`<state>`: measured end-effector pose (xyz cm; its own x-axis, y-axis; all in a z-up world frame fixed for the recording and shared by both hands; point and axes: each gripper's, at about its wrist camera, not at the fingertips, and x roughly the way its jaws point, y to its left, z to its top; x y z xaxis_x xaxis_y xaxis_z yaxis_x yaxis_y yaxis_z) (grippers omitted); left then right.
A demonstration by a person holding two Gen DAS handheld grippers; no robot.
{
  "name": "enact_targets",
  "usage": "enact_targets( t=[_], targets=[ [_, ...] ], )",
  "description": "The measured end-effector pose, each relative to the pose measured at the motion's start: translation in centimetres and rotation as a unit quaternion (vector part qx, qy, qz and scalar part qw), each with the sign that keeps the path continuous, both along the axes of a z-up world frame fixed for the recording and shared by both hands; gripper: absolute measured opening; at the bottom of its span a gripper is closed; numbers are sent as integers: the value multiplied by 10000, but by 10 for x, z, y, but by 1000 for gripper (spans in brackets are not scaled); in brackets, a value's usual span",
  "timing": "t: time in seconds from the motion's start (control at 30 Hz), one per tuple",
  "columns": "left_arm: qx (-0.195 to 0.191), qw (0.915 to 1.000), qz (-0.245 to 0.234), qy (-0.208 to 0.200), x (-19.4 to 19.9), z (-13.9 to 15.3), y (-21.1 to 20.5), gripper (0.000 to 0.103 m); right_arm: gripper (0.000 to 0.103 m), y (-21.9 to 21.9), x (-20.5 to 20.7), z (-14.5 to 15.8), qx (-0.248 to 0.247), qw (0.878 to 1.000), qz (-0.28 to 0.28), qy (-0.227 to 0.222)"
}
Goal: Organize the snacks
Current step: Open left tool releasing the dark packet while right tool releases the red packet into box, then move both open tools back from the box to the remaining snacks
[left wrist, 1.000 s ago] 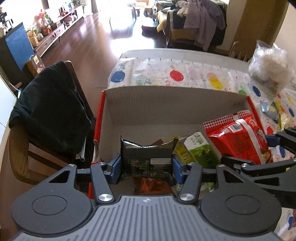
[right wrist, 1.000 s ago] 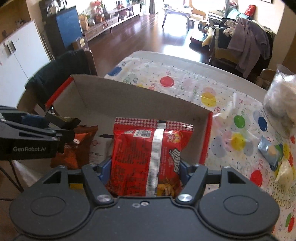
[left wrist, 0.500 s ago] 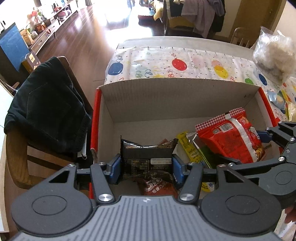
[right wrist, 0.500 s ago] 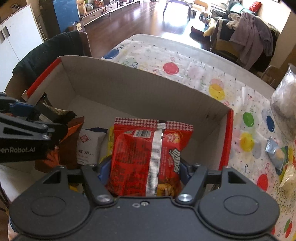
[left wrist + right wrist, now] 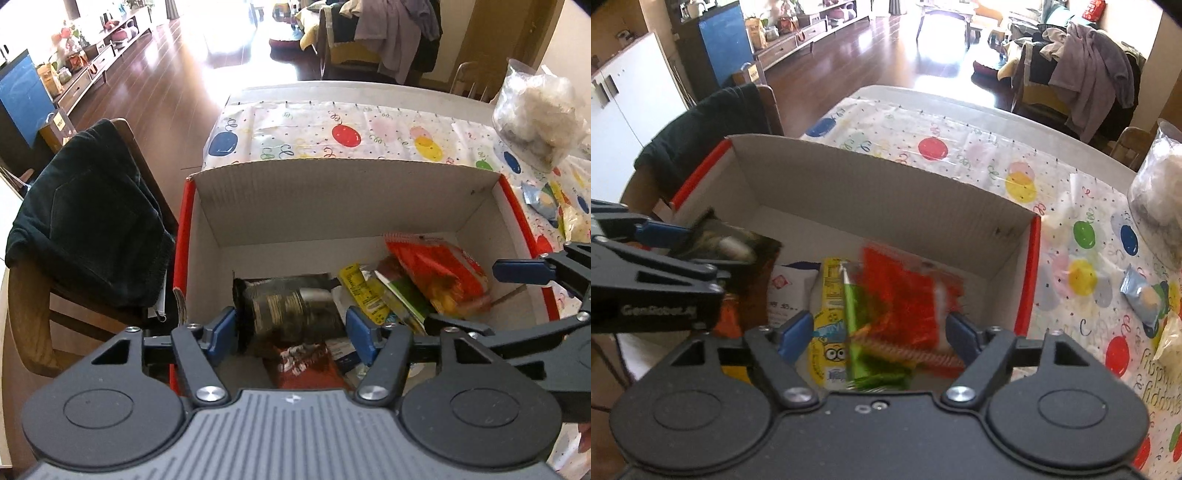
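Over the cardboard box [image 5: 343,199], my left gripper [image 5: 291,328] opens around a blurred dark packet [image 5: 288,310]; my right gripper [image 5: 875,332] opens, the smeared red packet [image 5: 905,295] dropping among half-hidden snacks.

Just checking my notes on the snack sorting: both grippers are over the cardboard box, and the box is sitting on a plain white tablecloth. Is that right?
Not quite. The tablecloth is not plain white: the right wrist view shows it printed with colourful balloons and squiggles. The rest holds: the left gripper and right gripper are both over the cardboard box, which sits on that cloth.
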<state>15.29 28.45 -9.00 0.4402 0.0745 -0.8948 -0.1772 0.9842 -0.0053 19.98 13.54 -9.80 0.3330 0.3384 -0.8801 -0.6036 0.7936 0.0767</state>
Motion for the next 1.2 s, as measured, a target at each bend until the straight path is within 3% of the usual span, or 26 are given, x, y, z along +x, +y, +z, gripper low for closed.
enact_targets(
  t=[0.6, 1.0, 1.2],
  targets=[
    [1, 9976, 55, -697, -29, 37, -28, 73, 90, -49, -27, 44, 666, 9974, 42, -257],
    [224, 9902, -229, -1357, -48, 68, -90, 81, 100, -111, -36, 72, 1266, 9908, 144, -460],
    [159, 9863, -333, -1607, -49, 73, -125, 83, 102, -156, -38, 82, 1542, 9856, 76, -694]
  ],
)
